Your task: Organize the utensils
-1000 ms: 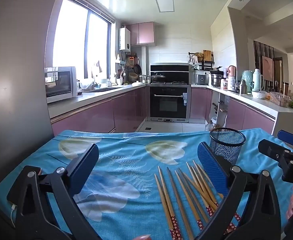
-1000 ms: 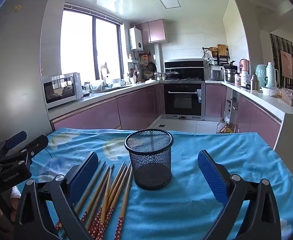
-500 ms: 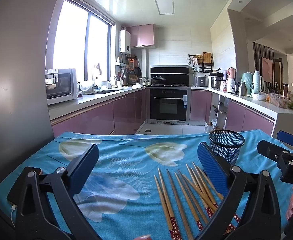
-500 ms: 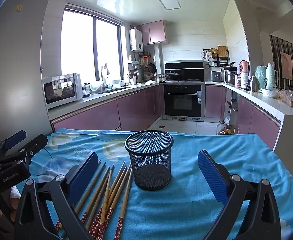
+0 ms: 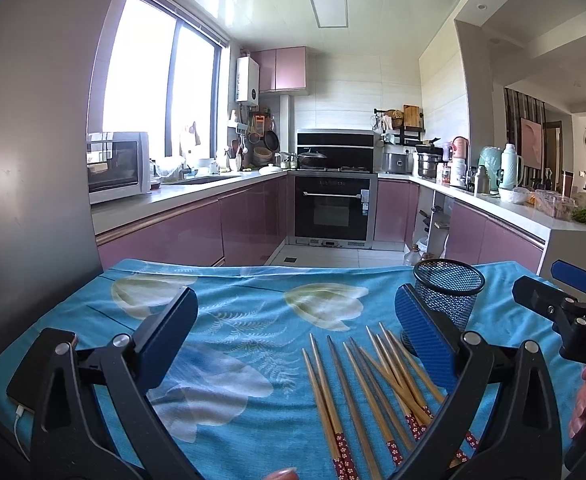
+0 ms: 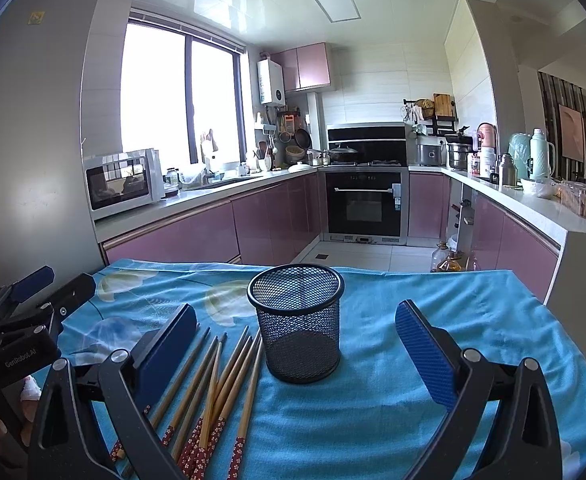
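Several wooden chopsticks [image 5: 367,384] with red patterned ends lie loose on the blue tablecloth [image 5: 245,320], fanned out with tips pointing away. A black mesh cup [image 6: 299,322] stands upright and empty just right of the chopsticks [image 6: 217,392]. My left gripper [image 5: 295,332] hovers open above the cloth, its right finger over the chopsticks and in front of the mesh cup [image 5: 447,294]. My right gripper [image 6: 295,342] is open, with the cup between its fingers and farther out. Each gripper shows at the edge of the other's view.
The table's far edge [image 6: 373,272] drops to the kitchen floor. Beyond are pink cabinets, an oven [image 5: 333,208] and a microwave [image 5: 117,166]. A grey fridge wall [image 6: 29,140] rises on the left. A phone with a cable [image 5: 21,398] lies at the table's left corner.
Both views have tilted slightly upward, so the table and chopsticks sit a little lower in frame. Both grippers stay open and nothing on the table has moved.
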Demonstrator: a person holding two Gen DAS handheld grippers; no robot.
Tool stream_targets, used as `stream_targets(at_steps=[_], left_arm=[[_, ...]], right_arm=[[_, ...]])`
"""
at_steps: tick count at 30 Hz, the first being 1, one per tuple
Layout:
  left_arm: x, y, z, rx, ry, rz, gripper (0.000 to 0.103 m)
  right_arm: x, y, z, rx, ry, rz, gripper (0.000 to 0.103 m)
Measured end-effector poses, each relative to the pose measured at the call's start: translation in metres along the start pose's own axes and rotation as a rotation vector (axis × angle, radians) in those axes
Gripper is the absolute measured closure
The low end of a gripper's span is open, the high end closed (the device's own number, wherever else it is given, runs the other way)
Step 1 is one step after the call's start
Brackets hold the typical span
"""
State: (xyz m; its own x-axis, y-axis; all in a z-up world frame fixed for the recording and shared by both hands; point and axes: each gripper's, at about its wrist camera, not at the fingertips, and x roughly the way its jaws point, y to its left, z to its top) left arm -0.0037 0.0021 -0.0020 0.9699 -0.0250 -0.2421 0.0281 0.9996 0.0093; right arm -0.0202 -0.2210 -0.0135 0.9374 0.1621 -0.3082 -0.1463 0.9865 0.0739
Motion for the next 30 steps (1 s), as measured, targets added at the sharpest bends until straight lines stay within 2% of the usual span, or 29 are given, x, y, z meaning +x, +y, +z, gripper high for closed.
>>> stream_targets(at_steps=[23,30], left_arm=[[0.006,0.000,-0.006,-0.025,-0.005,-0.042,0.006],[0.011,0.002,-0.008,-0.041,0.019,-0.055,0.006]], right_arm=[[0.001,0.003,0.001,-0.032,-0.025,-0.016,0.007],[0.002,0.003,0.001,-0.039,-0.033,-0.019,0.007]])
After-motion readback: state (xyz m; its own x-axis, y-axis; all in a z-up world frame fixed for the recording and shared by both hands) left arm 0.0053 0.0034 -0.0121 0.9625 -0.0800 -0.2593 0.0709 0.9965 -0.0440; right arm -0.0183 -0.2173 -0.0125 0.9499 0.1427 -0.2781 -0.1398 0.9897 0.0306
